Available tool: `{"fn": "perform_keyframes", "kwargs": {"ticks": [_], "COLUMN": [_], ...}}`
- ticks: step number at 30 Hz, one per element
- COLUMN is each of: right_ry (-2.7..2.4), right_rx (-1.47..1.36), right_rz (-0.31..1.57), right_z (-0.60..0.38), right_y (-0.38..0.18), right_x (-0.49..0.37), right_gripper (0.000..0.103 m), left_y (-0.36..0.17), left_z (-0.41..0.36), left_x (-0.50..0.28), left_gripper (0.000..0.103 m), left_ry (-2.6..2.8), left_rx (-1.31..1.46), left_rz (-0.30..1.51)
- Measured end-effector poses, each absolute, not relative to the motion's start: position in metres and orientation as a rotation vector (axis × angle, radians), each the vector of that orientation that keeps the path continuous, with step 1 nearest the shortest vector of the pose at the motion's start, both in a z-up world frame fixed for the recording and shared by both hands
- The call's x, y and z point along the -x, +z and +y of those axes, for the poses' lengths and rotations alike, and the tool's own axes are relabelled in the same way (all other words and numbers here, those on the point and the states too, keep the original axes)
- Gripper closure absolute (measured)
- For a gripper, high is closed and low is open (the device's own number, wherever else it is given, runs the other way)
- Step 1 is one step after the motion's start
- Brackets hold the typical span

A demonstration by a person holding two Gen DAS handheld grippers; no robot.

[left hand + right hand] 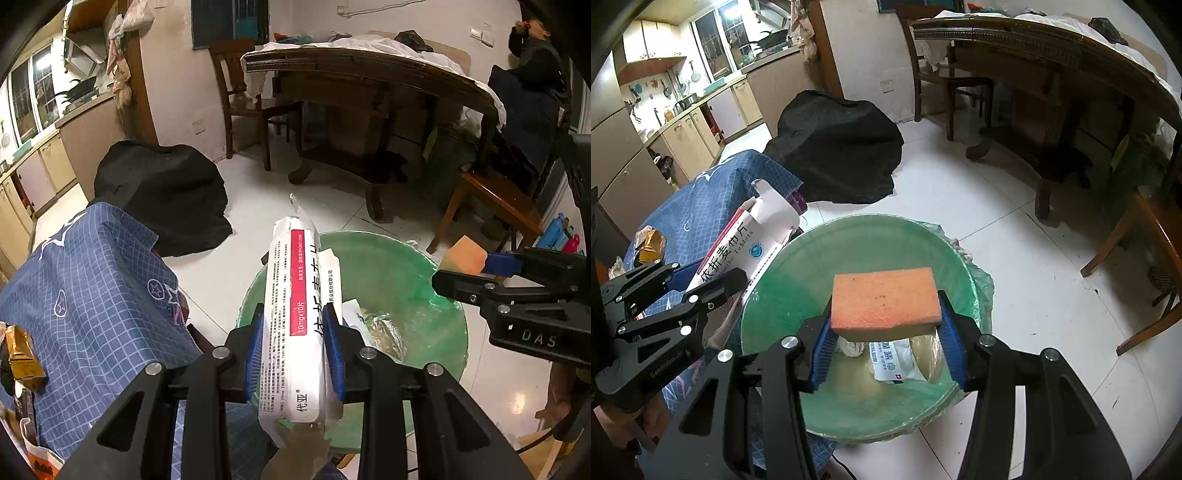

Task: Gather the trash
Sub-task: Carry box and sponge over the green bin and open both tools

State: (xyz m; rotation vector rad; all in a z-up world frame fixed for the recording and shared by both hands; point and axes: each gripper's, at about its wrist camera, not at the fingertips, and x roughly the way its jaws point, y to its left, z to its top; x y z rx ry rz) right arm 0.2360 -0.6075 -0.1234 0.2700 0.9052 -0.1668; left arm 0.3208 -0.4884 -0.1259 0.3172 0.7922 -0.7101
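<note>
Between the blue pads of my left tool (pixel 293 347) sits a white cardboard medicine box with a red stripe and black print (pixel 295 314), clamped across its narrow sides and pointing straight ahead of the fingers, its opened flap end farthest from me. Below and just beyond that tool is the round bin lined with a green plastic bag (pixel 436 295), and the box hangs over its near rim. My right tool (pixel 884 339) grips a rectangular orange sponge (pixel 884 299) by its two short ends, held level directly above the bin's mouth. Under the sponge, down in the liner (pixel 775 306), lie a white printed packet (pixel 894 363) and some pale crumpled wrapping. To the left of both tools is the tabletop covered by a blue checked cloth (pixel 96 266), carrying a gold foil packet (pixel 22 354) near its edge. Ahead of the cloth, a black heap of fabric (pixel 162 195) rests on the white tiled floor (pixel 1015 229).
</note>
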Motion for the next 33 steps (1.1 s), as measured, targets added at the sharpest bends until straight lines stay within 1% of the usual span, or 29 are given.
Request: {"fn": "perform_keyframes", "kwargs": {"ticks": [3, 17, 18, 19, 20, 21, 23, 30, 33], "right_ry": [-0.168, -0.169, -0.171, -0.175, -0.178, -0.184, -0.19, -0.2, -0.196], "right_rx": [-0.269, -0.275, -0.275, -0.276, -0.278, -0.28, -0.284, -0.292, -0.291], "right_rz": [0.904, 0.906, 0.905, 0.904, 0.896, 0.887, 0.879, 0.877, 0.877], "right_z": [-0.607, -0.607, -0.607, -0.607, -0.608, -0.608, -0.61, -0.612, -0.611], "right_y": [-0.124, -0.125, -0.125, -0.125, -0.124, -0.123, -0.121, -0.122, -0.121], "right_x": [-0.235, -0.235, -0.235, -0.235, -0.234, -0.233, -0.23, -0.225, -0.225], "right_gripper": [0.054, 0.054, 0.053, 0.045, 0.04, 0.035, 0.035, 0.034, 0.034], "left_y": [-0.125, -0.123, -0.124, -0.124, -0.125, -0.124, -0.123, -0.122, -0.122], "left_z": [-0.49, -0.497, -0.497, -0.498, -0.498, -0.497, -0.496, -0.495, -0.495], "left_x": [-0.321, -0.326, -0.326, -0.327, -0.328, -0.328, -0.329, -0.327, -0.326], "left_gripper": [0.07, 0.069, 0.067, 0.066, 0.06, 0.052, 0.041, 0.034, 0.033], "left_ry": [-0.71, -0.693, -0.691, -0.693, -0.687, -0.683, -0.677, -0.668, -0.668], "left_rx": [-0.318, -0.324, -0.327, -0.327, -0.33, -0.33, -0.323, -0.333, -0.337], "left_rz": [0.796, 0.801, 0.801, 0.804, 0.807, 0.804, 0.792, 0.787, 0.784]}}
